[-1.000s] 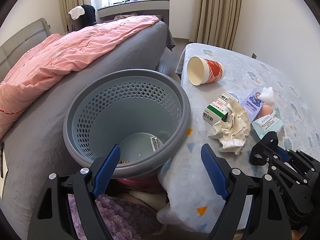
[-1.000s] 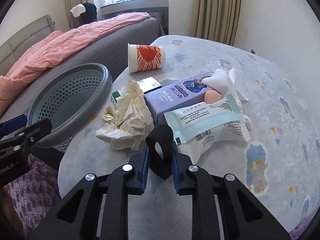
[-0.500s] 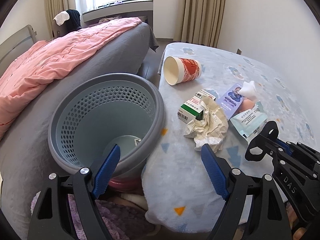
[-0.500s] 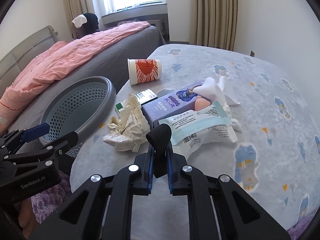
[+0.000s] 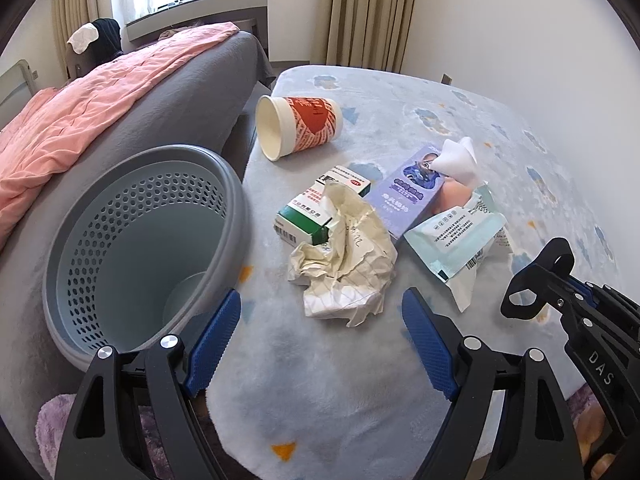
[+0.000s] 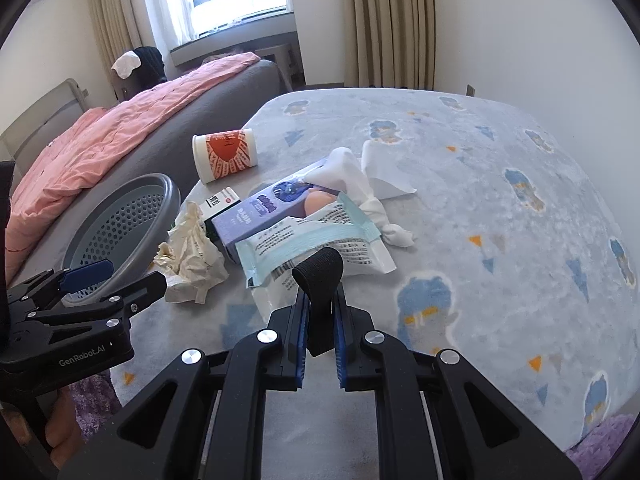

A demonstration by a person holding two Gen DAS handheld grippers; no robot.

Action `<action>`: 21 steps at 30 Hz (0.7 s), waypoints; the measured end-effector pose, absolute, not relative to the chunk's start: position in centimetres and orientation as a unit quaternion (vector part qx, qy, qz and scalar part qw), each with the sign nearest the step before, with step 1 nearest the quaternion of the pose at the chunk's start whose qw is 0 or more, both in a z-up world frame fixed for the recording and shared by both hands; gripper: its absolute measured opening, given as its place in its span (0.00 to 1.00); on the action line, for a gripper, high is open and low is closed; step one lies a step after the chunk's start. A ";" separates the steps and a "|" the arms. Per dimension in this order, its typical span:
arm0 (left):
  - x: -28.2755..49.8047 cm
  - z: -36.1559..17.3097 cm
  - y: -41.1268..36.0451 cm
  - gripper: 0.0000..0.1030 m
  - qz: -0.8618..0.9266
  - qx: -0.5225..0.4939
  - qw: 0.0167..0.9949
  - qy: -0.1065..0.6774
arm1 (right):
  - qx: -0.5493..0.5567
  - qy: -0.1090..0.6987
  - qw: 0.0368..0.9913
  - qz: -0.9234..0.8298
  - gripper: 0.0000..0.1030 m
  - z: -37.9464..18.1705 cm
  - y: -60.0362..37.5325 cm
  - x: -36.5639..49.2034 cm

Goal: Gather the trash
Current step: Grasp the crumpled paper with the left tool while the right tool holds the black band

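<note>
Hand-held grippers over the trash pile

Left hand-held gripper (image 5: 322, 334) hangs with its jaws wide and nothing between them, just short of the crumpled paper (image 5: 346, 256). The right hand-held gripper (image 6: 320, 316) is clamped on a black strap loop (image 6: 319, 276).

Only the left view looks into the perforated grey bin (image 5: 132, 248), which stands against the tabletop (image 5: 340, 392) edge beside the bed (image 5: 80, 112). Only the right view shows the twisted white tissue (image 6: 360, 188) whole, trailing off the purple box (image 6: 260, 216).

The trash lies clustered: cream lined paper touching a green-and-white carton (image 5: 316, 208), the purple box beside it, a pale blue wipes pack (image 5: 456, 240) overlapping that box, and a red-and-white cup (image 5: 300, 126) on its side, apart.

Since a second ago the left view has swung from above the bin to the paper.
</note>
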State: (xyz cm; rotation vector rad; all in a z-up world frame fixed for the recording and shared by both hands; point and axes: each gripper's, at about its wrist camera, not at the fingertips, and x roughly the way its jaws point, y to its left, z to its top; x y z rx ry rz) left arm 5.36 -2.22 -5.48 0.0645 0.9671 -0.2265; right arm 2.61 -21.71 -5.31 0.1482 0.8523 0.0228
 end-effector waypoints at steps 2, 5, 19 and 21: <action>6.0 -6.0 -2.7 0.77 -0.113 0.030 0.873 0.473 | 0.078 0.415 0.906 0.011 0.12 -5.7 -22.1 2.7; 6.9 -6.8 -3.3 0.77 -0.115 0.028 0.867 0.485 | 0.084 0.416 0.905 0.013 0.12 -5.9 -22.5 2.8; 8.7 -8.9 -4.4 0.60 -0.111 0.031 0.859 0.498 | 0.096 0.422 0.901 0.020 0.12 -6.5 -23.1 3.1; 8.6 -8.9 -4.4 0.56 -0.114 0.034 0.859 0.498 | 0.096 0.422 0.901 0.020 0.12 -6.5 -23.1 3.0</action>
